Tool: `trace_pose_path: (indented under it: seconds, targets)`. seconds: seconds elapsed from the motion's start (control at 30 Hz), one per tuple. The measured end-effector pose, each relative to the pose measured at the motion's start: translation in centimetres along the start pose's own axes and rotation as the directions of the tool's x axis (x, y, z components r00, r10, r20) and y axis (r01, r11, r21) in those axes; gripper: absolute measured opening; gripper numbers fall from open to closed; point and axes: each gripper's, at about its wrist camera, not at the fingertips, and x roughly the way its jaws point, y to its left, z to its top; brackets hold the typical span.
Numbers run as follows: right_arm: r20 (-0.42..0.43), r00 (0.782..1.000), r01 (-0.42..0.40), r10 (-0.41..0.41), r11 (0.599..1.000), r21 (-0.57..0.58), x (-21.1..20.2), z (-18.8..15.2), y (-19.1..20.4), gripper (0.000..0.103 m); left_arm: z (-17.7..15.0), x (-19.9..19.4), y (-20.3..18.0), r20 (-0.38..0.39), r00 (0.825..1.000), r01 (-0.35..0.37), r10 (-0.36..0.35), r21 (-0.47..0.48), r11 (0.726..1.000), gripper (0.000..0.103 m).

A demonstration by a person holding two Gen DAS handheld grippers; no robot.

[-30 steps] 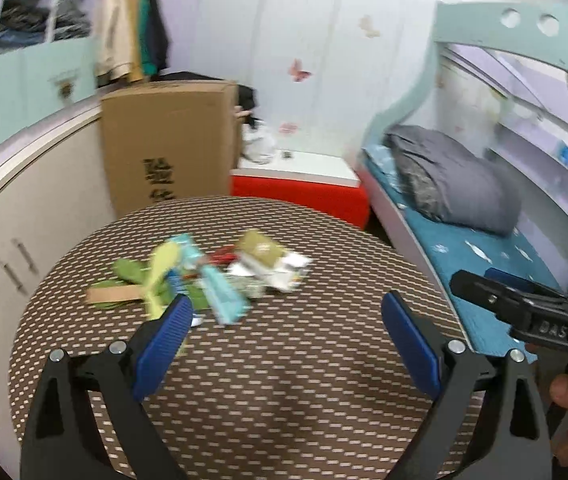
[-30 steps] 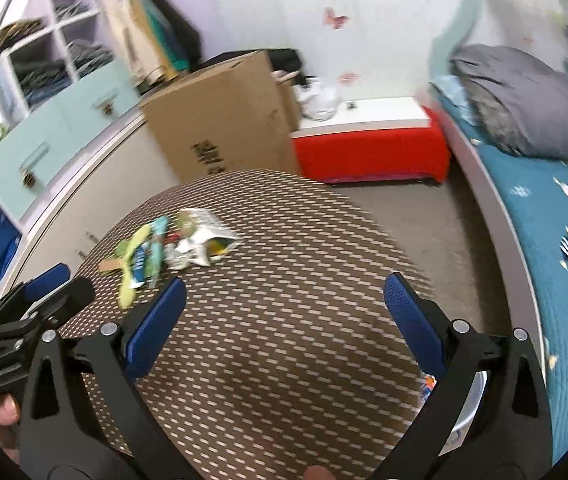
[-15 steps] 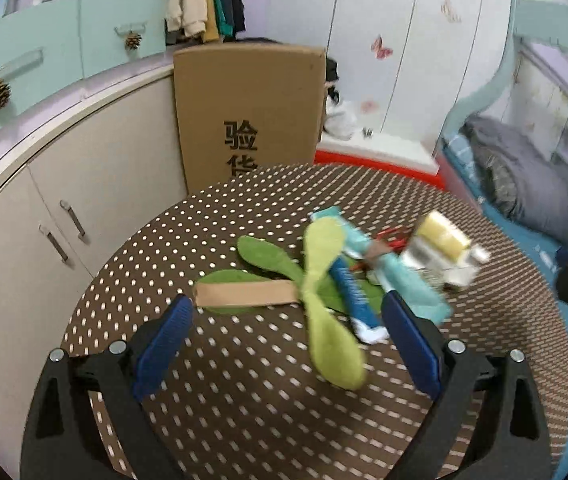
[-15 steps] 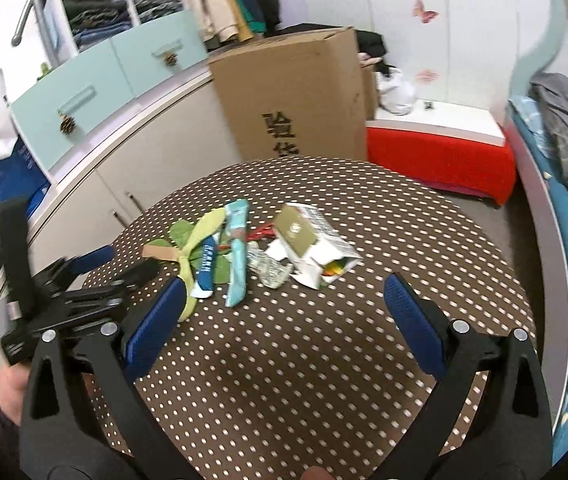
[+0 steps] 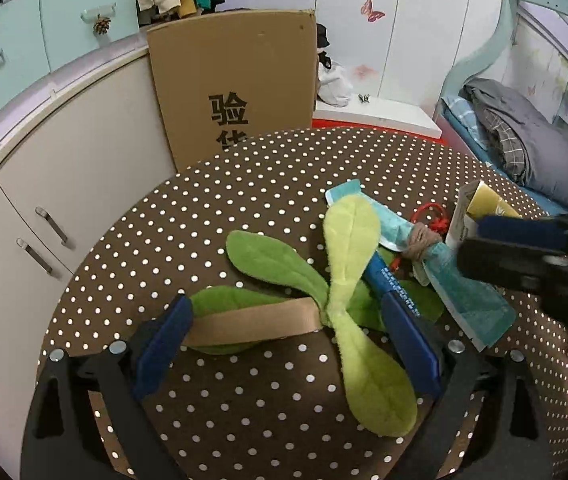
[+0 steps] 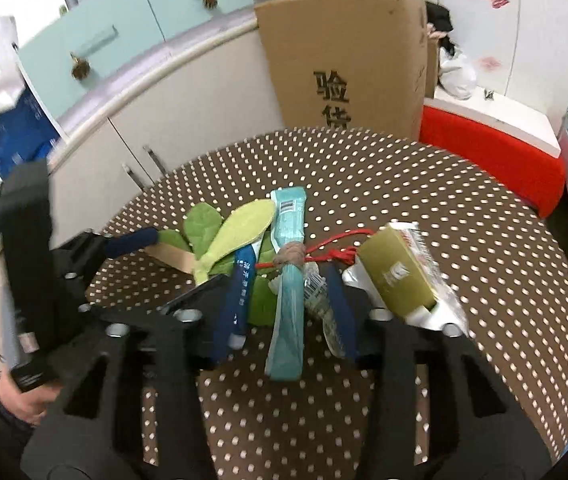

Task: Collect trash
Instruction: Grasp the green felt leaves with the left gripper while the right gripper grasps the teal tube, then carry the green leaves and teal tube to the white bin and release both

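On the brown dotted round table [image 5: 243,184], both grippers have closed in: left gripper [image 5: 288,338] open astride green felt leaves [image 5: 348,248], right gripper [image 6: 284,300] narrowed around teal wrapper [image 6: 290,280], pickup imminent.

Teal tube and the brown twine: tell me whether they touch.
Touching. The left wrist view shows the brown twine wound around the teal tube, pinching it at its middle.
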Motion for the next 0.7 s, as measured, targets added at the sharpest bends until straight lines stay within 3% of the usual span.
trace_pose_path:
  seconds: [0.1, 0.23, 0.3, 0.37, 0.4, 0.7]
  targets:
    - [-0.026, 0.999, 0.019, -0.02, 0.999, -0.028, 1.7, 0.4, 0.4, 0.032, 0.0, 0.2, 0.1, -0.004, 1.0, -0.001, 0.001, -0.008, 1.0, 0.09]
    - [-0.053, 0.996, 0.063, -0.067, 0.996, -0.067, 3.0, 0.1, 1.1, 0.019, 0.0, 0.3, 0.0, -0.005, 1.0, -0.027, 0.027, -0.007, 1.0, 0.075]
    - [-0.038, 0.998, 0.049, -0.051, 0.998, -0.041, 2.4, -0.1, 1.0, 0.018, -0.1, 0.0, 0.0, 0.008, 1.0, -0.02, 0.02, -0.006, 1.0, 0.059]
    - [-0.014, 0.999, 0.037, -0.037, 0.999, -0.027, 0.9, -0.6, 1.1, 0.018, -0.2, -0.3, 0.2, 0.023, 1.0, -0.001, 0.002, -0.009, 1.0, 0.025]
    - [-0.008, 0.999, 0.033, -0.033, 0.999, -0.024, 0.5, -0.7, 1.0, 0.018, -0.2, -0.5, 0.2, 0.031, 0.999, 0.017, -0.017, -0.008, 1.0, 0.018]
    - [0.054, 0.998, 0.007, -0.008, 1.0, 0.027, -6.1, -4.0, -0.6, 0.018, -3.4, -4.4, 0.4, 0.086, 0.994, 0.071, -0.066, -0.056, 0.996, 0.014]
